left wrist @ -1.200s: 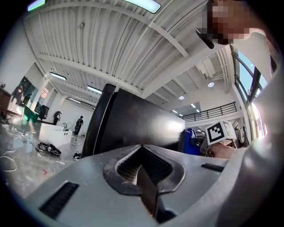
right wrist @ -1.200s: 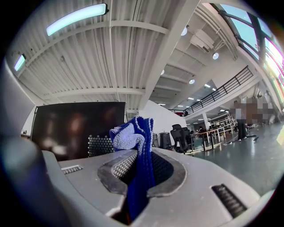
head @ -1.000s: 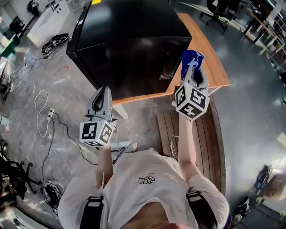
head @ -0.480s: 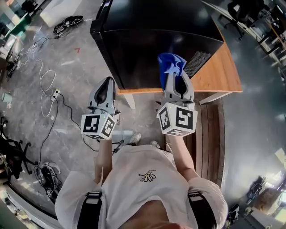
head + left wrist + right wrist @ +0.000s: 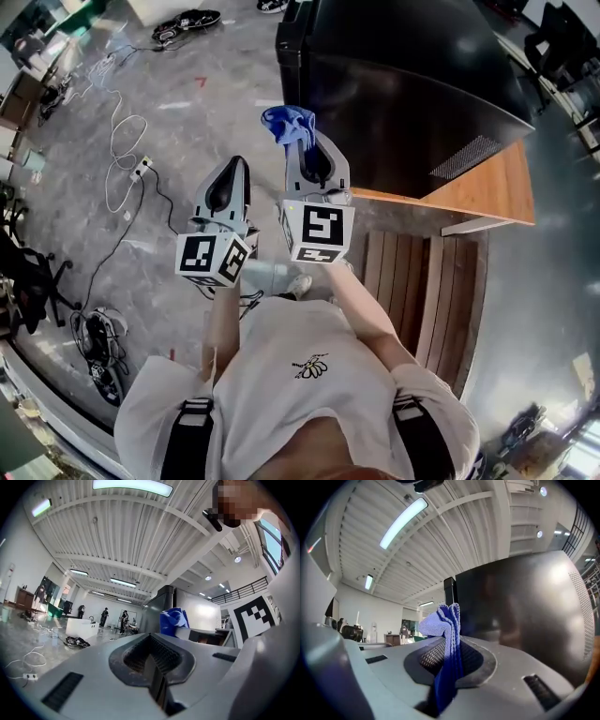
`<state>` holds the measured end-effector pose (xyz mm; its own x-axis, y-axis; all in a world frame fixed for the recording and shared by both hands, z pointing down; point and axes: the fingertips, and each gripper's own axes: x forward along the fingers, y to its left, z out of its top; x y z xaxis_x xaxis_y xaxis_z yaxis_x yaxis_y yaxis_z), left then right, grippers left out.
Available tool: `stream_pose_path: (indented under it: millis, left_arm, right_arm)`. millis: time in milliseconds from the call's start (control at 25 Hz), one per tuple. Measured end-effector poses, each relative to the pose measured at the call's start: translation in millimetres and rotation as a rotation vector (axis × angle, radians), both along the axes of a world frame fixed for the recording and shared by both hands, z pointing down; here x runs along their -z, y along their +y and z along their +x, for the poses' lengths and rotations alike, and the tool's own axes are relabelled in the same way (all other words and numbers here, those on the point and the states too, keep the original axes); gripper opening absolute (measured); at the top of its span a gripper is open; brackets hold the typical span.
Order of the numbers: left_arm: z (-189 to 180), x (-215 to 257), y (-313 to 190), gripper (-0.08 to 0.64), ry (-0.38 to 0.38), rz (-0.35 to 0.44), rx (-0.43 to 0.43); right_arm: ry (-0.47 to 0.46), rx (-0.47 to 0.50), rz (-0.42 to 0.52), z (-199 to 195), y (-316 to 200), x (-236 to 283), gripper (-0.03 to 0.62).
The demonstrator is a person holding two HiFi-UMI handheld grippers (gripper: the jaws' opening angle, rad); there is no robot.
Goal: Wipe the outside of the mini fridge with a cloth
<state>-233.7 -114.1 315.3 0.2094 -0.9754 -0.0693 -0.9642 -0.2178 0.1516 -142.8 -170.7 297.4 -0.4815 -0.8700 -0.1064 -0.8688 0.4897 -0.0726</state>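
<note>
A black, glossy, box-shaped mini fridge (image 5: 403, 94) stands ahead of the right gripper's jaws and off to their right. In the right gripper view its dark side fills the space beyond the jaws (image 5: 520, 606). The smooth panels reflect the ceiling lights, and a fine mesh vent (image 5: 466, 157) sits low on one side. The fridge rests on a light brown wooden tabletop (image 5: 487, 192), of which only a wedge shows from under it.

The right gripper (image 5: 300, 142) is clamped on a blue, ribbed microfibre cloth (image 5: 286, 122). The cloth runs down the seam between the two jaws, and a loose bunch rises out past their tips (image 5: 445, 630). In the head view that bunch lies just beside the fridge's near vertical corner. No view settles whether it touches the fridge.

The left gripper (image 5: 228, 180) is beside the right one and apart from the fridge. Its jaws are pressed together with nothing between them (image 5: 152, 663). Past those jaws, ahead and slightly right, the cloth (image 5: 173, 619) and the fridge's corner (image 5: 157, 609) show small.

The head view cuts off the fridge's top edge, and its front face is turned away from all the views. The lower part of the cloth is buried between the right jaws.
</note>
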Motion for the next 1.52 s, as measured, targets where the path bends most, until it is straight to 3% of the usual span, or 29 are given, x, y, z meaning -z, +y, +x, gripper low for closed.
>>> stream_pose_path:
  millis: [320, 680, 1120, 1520]
  left_arm:
    - [-18.8, -5.9, -4.0, 0.005, -0.010, -0.013, 0.019]
    - [30.3, -9.2, -15.9, 0.005, -0.002, -0.019, -0.082]
    - [105.1, -12.6, -23.0, 0.005, 0.007, -0.020, -0.187]
    - [139.1, -11.6, -21.5, 0.005, 0.015, -0.011, -0.191]
  right_arm:
    - [0.027, 0.005, -0.021, -22.9, -14.9, -10.4, 0.061]
    - [0.057, -0.032, 0.005, 12.2, -16.0, -9.4, 0.061]
    - [0.109, -0.204, 0.033, 141.5, -19.8, -14.8, 0.061]
    - [0.103, -0.374, 0.024, 253.7, -26.0, -12.4, 0.061]
